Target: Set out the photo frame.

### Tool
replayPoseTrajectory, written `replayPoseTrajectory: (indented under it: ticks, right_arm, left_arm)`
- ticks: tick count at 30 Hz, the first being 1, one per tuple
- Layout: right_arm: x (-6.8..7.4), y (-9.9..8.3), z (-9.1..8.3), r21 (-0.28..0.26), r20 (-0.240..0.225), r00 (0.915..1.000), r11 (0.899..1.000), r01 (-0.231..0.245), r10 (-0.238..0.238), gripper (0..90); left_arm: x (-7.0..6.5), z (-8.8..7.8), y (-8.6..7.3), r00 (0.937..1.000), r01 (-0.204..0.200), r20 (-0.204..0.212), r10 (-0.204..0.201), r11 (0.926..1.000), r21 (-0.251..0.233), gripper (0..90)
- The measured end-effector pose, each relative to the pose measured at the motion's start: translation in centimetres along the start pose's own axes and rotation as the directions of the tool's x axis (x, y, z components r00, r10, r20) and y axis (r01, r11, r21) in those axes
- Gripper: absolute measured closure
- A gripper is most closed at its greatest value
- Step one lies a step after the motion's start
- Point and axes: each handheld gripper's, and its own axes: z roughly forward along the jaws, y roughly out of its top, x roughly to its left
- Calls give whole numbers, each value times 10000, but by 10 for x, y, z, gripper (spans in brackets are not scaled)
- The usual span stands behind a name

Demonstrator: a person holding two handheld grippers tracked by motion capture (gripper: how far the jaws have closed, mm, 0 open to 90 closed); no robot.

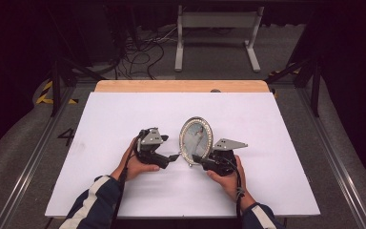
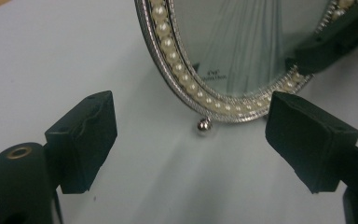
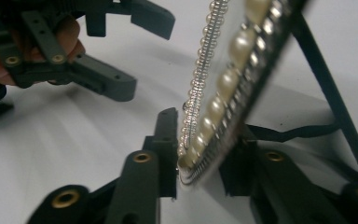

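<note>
right claw (image 3: 200, 154) gripping pearl-rimmed frame (image 3: 223, 88); left claw (image 3: 135, 51) beyond

High view: white table top (image 1: 124, 124) evenly bright, light from overhead; surroundings fall to near black at both sides and the top corners; shadows under the hands short and soft; picture soft overall, low detail.
Left gripper view: bluish-grey cast, dimmer; the oval frame (image 2: 223, 60) fairly sharp at its pearl rim, glass shows streaky reflections; the near jaws slightly soft; a diffuse shadow on the table below the frame.
Right gripper view: brightest, table close to blown out at upper right; frame rim (image 3: 223, 93) very close and smeared, pearls blurred; the left gripper (image 3: 121, 51) farther off, soft too; faint streaked shadows across the table.
</note>
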Motion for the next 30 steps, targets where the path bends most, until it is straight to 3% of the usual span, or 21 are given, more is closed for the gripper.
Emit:
replayPoseTrajectory:
  ticks: [2,6,9,14,17,23,30]
  right_arm:
    - [1,0,-3,-26,119,9999,10000,65,-65,618]
    - [6,-2,-11,-170,411,9990,9997,163,-156,564]
    - [9,-3,-17,-291,613,9979,9993,216,-198,553]
    - [11,-5,-31,-834,1072,9942,9964,128,-38,546]
    - [14,-5,-39,-1170,1296,9916,9929,199,-46,564]
    - [18,-3,-51,-1640,1485,9889,9863,148,99,686]
    - [18,-2,-51,-1680,1537,9879,9858,36,226,718]
  left_arm:
    - [4,4,4,9999,142,-44,-143,9997,-197,181]
    - [9,15,6,9996,266,104,-265,9996,-111,177]
    - [11,22,6,9980,579,280,-574,9982,-145,176]
    - [12,28,6,9964,723,462,-715,9973,-152,197]
    - [12,30,8,9959,709,577,-695,9972,-232,211]
    - [9,32,12,9956,502,811,-471,9981,-363,285]
    - [8,31,15,9927,536,1104,-476,9972,-514,354]
